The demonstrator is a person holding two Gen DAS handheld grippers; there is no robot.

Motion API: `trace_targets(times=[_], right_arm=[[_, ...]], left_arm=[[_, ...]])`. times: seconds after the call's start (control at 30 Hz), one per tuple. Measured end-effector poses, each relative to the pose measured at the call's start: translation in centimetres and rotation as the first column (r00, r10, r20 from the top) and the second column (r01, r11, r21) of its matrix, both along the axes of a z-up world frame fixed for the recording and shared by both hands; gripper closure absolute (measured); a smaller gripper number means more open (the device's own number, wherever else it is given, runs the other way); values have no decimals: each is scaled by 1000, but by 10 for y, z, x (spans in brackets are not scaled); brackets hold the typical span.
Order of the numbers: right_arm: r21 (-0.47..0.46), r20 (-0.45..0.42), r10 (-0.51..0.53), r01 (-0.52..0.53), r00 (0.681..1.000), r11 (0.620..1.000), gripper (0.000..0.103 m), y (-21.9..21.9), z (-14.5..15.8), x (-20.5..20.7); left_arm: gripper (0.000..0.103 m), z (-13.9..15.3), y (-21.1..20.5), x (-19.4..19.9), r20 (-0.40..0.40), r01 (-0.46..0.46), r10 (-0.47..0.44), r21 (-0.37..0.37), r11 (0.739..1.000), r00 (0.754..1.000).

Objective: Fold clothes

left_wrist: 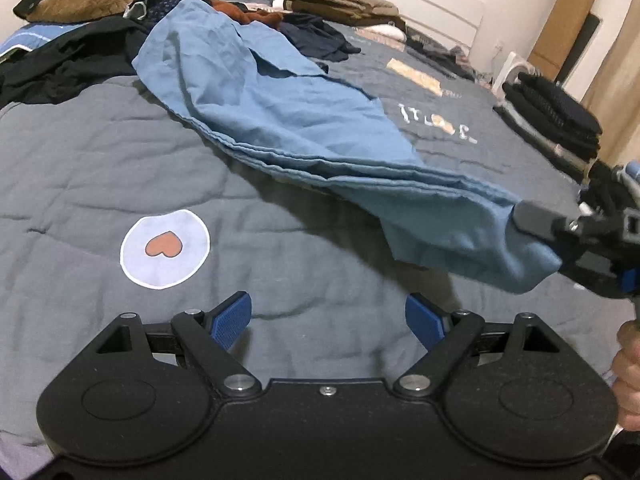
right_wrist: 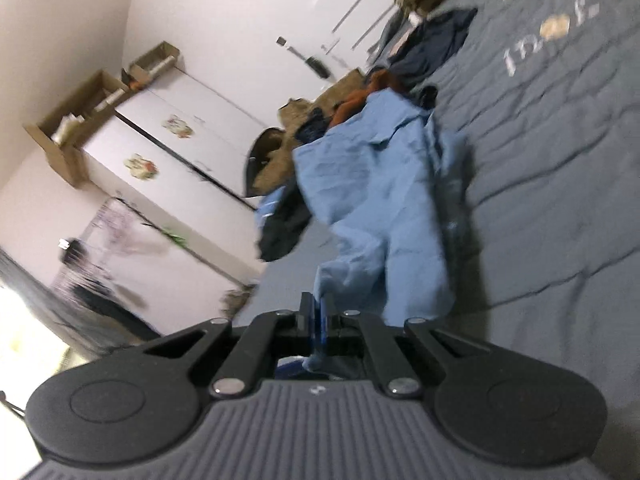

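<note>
A light blue garment [left_wrist: 280,112] stretches across the grey quilt [left_wrist: 100,168], its far end among the clothes pile and its near end lifted off the bed at the right. My right gripper [left_wrist: 528,220] is shut on that lifted end; in the right wrist view the blue cloth [right_wrist: 376,200] runs into the closed jaws of the right gripper [right_wrist: 318,312]. My left gripper [left_wrist: 328,316] hovers open over the bare quilt, in front of the garment, with nothing between its blue pads [left_wrist: 234,320]. A hand [left_wrist: 630,368] shows at the right edge.
A heap of unfolded clothes [left_wrist: 80,52] lies at the far left of the bed. Folded beige items [left_wrist: 340,0] sit by the headboard and a stack of dark folded clothes [left_wrist: 556,116] at the right edge. A white wardrobe [right_wrist: 168,152] stands beyond the bed.
</note>
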State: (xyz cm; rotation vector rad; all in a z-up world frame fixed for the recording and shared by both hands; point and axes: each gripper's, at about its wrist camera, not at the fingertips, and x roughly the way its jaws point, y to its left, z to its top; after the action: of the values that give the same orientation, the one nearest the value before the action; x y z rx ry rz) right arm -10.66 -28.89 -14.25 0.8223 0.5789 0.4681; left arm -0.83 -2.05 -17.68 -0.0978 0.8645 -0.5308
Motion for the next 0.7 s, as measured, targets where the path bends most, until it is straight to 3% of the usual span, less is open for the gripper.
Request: trace_targets(times=[0.1, 0.17, 0.27, 0.33, 0.5, 0.7], right_arm=[[9, -2, 6, -6, 1000, 1000, 100, 2, -1, 2], [-10, -6, 11, -11, 1000, 1000, 100, 4, -2, 2], [-25, -15, 14, -14, 1000, 1000, 100, 4, -5, 1], [-26, -14, 11, -12, 1000, 1000, 100, 3, -6, 0], [-35, -16, 20, -21, 1000, 999, 100, 3, -8, -2], [-32, -28, 24, -25, 999, 999, 100, 2, -12, -2]], left_arm=[[20, 0, 0, 3, -2, 5, -5, -76, 997, 1000], [23, -2, 3, 8, -27, -15, 10, -166, 986, 1000], [36, -8, 10, 21, -106, -75, 43, -323, 943, 993], [44, -12, 10, 28, -143, -95, 42, -387, 917, 989], [50, -22, 2, 39, -231, -125, 6, -504, 854, 973], [59, -31, -16, 48, -266, -133, -8, -508, 851, 964]])
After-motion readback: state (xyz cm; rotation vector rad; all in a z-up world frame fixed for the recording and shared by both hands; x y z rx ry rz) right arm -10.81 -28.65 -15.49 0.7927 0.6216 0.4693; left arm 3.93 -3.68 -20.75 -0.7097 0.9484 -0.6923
